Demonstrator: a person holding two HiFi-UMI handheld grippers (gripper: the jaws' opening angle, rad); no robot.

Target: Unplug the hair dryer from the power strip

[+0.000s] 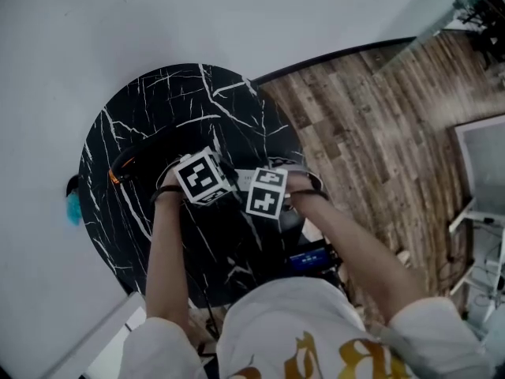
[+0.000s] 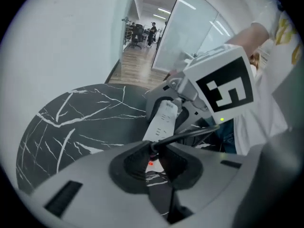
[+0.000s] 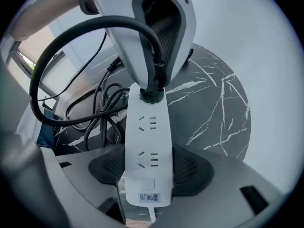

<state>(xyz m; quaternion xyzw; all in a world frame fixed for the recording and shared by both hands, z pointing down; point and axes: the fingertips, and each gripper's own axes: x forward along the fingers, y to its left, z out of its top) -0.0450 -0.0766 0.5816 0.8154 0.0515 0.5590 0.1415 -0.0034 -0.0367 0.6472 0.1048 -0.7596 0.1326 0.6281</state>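
Observation:
The white power strip (image 3: 147,151) lies on the black marble table (image 3: 213,103), and my right gripper (image 3: 148,175) is shut on its near end, pads against both long sides. A black plug (image 3: 152,95) sits in the socket at the strip's far end. My left gripper (image 3: 154,85) comes down from above and is shut on that plug. In the left gripper view the plug (image 2: 153,148) and its black cable (image 2: 190,133) show between the jaws, with the strip (image 2: 161,120) beyond. In the head view only the two marker cubes (image 1: 203,176) (image 1: 267,192) show, side by side. No hair dryer is in sight.
Several loops of black cable (image 3: 90,108) lie on the table left of the strip. The round table (image 1: 158,117) stands against a white wall, with wooden floor (image 1: 371,133) to its right. A small blue thing (image 1: 73,205) sits off the table's left edge.

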